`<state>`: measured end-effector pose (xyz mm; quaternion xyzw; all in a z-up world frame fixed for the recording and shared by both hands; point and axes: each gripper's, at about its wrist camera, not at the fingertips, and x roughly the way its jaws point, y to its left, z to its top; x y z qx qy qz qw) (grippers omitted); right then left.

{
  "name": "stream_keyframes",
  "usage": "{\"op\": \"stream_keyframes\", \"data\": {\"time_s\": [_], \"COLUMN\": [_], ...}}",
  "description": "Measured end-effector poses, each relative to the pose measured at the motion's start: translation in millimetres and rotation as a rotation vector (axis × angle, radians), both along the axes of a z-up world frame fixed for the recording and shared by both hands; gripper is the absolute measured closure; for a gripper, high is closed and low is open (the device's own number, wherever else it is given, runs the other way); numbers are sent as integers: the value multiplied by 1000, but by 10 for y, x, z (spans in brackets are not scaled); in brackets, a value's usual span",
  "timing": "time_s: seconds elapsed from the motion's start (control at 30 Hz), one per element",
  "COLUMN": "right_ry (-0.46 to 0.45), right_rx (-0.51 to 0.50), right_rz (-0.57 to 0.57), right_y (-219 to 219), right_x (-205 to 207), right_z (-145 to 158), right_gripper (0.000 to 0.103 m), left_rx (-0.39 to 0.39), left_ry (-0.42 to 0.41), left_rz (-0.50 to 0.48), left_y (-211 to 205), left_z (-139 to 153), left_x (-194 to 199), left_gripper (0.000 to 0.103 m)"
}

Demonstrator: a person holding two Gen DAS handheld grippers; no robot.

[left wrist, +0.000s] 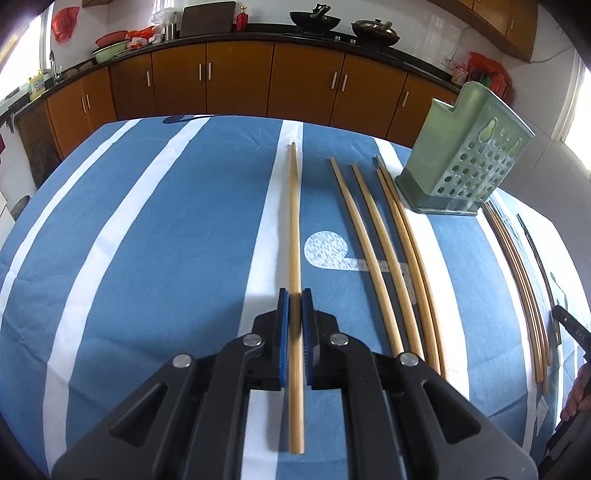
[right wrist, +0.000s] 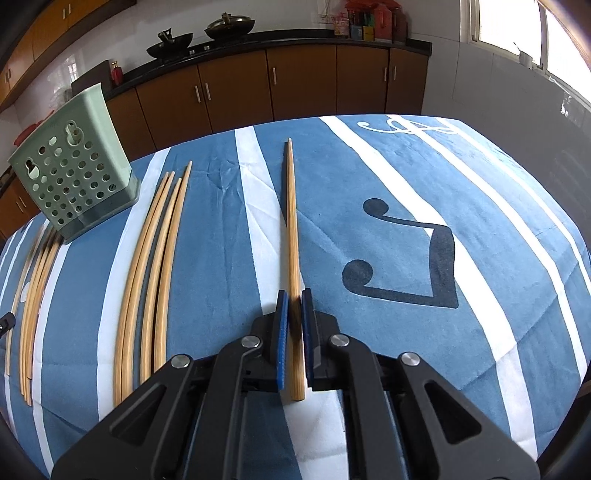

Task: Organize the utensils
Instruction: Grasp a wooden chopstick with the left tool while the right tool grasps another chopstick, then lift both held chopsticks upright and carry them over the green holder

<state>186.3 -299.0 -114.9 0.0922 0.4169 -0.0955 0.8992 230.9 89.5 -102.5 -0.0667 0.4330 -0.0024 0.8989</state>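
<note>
Bamboo, light, stiff, probably slick: pinched near thick ends, one chopstick (left wrist: 294,229) in left gripper (left wrist: 294,295), another chopstick (right wrist: 291,229) in right gripper (right wrist: 294,295), either side of green holder (left wrist: 461,162).

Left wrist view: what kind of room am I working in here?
Most likely a home kitchen: wooden cabinets under a dark counter, woks on the stove, and a cloth-covered table.

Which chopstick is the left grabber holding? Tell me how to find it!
Find the green holder standing on the striped blue tablecloth. Four chopsticks lie just left of it. The held chopstick lies alone further left, along a white stripe, pinched between the left gripper's blue pads.
</note>
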Motion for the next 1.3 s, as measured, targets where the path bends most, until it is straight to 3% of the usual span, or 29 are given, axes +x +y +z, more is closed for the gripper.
{"op": "stream_keyframes", "data": {"time_s": [0.17, 0.37, 0.43, 0.5, 0.67, 0.93, 1.3], "right_ry": [0, -2, -2, -1, -56, -183, -341], "right_rx": [5, 16, 12, 6, 9, -8, -22], "right_rz": [16, 23, 31, 39, 36, 31, 24], "right_y": [26, 16, 25, 31, -8, -75, -121], "right_x": [-90, -211, -231, -236, -323, -440, -487], "right_z": [-3, -8, -8, -5, 151, 584, 1068], "right_gripper": [95, 95, 95, 95, 95, 95, 95], "left_rx": [-24, 7, 33, 48, 69, 91, 50], "left_ry": [7, 1, -8, -3, -4, -152, -376], "left_rz": [10, 2, 0, -1, -7, 3, 74], "left_y": [34, 3, -21, -22, -6, 27, 153], "left_z": [5, 3, -6, -9, 54, 573, 1357], "left_x": [-84, -311, -388, -415, -427, -520, -589], "left_gripper": [92, 82, 84, 95, 95, 95, 95]}}
